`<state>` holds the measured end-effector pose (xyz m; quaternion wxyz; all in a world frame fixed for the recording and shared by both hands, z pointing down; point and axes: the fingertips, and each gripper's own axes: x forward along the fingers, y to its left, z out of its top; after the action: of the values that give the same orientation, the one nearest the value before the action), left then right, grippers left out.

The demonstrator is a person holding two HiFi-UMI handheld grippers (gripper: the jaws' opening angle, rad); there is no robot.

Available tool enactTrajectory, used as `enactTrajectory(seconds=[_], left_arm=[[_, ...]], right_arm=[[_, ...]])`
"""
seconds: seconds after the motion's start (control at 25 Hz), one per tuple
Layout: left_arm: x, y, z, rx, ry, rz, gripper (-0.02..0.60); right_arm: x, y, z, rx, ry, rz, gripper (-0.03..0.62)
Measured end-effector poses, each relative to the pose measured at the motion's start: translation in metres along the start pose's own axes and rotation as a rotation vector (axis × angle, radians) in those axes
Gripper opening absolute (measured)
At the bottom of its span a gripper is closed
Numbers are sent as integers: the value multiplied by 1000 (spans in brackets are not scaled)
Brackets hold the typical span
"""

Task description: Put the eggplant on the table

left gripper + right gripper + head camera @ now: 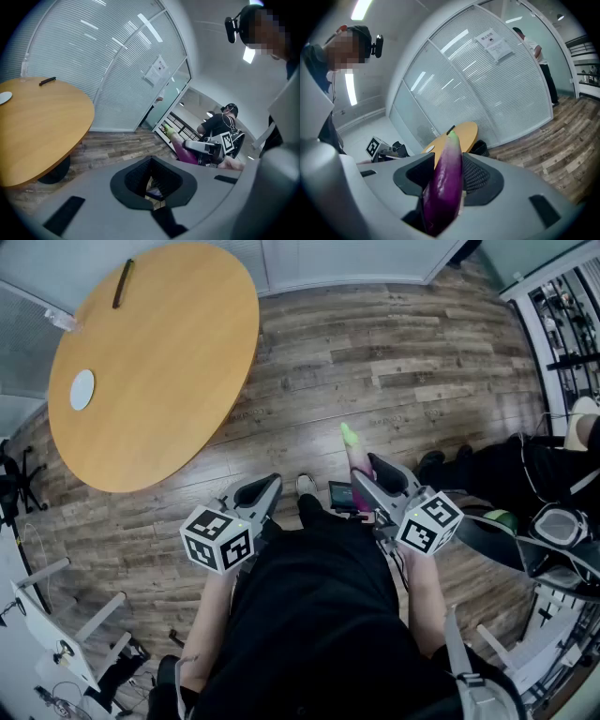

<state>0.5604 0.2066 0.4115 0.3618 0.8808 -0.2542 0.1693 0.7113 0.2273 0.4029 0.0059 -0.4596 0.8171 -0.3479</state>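
Observation:
A purple eggplant [445, 183] with a green tip stands between the pads of my right gripper [447, 173], which is shut on it. From the head view the eggplant [355, 456] points forward over the wooden floor, in front of the person's legs, with the right gripper [363, 480] behind it. The round wooden table [159, 362] lies ahead to the left, well apart from both grippers. My left gripper [265, 491] hovers beside the right one, jaws slightly apart and nothing between them [152, 180]. Its camera sees the eggplant [185, 152] off to the right.
A white disc [82, 389] and a dark pen-like stick [123, 283] lie on the table. Another person in black [506, 479] sits at the right by shelves [567, 324]. White frames [56, 624] stand at the lower left. Blinded glass walls [93, 61] run behind the table.

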Motion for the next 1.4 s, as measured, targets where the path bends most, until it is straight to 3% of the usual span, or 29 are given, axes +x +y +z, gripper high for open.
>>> enactTrajectory(seconds=[0.36, 0.76, 1.0, 1.4], left_arm=[[-10, -12, -20, -30, -19, 47, 12], [-42, 2, -36, -99, -57, 105, 12], [-83, 29, -31, -148, -101, 137, 12], [-205, 113, -52, -285, -241, 286, 12]], right_arm=[[-2, 1, 2, -12, 31, 44, 195], [26, 29, -12, -35, 100, 106, 196], [72, 70, -22, -70, 190, 164, 196], [183, 174, -58, -152, 338, 304, 198]])
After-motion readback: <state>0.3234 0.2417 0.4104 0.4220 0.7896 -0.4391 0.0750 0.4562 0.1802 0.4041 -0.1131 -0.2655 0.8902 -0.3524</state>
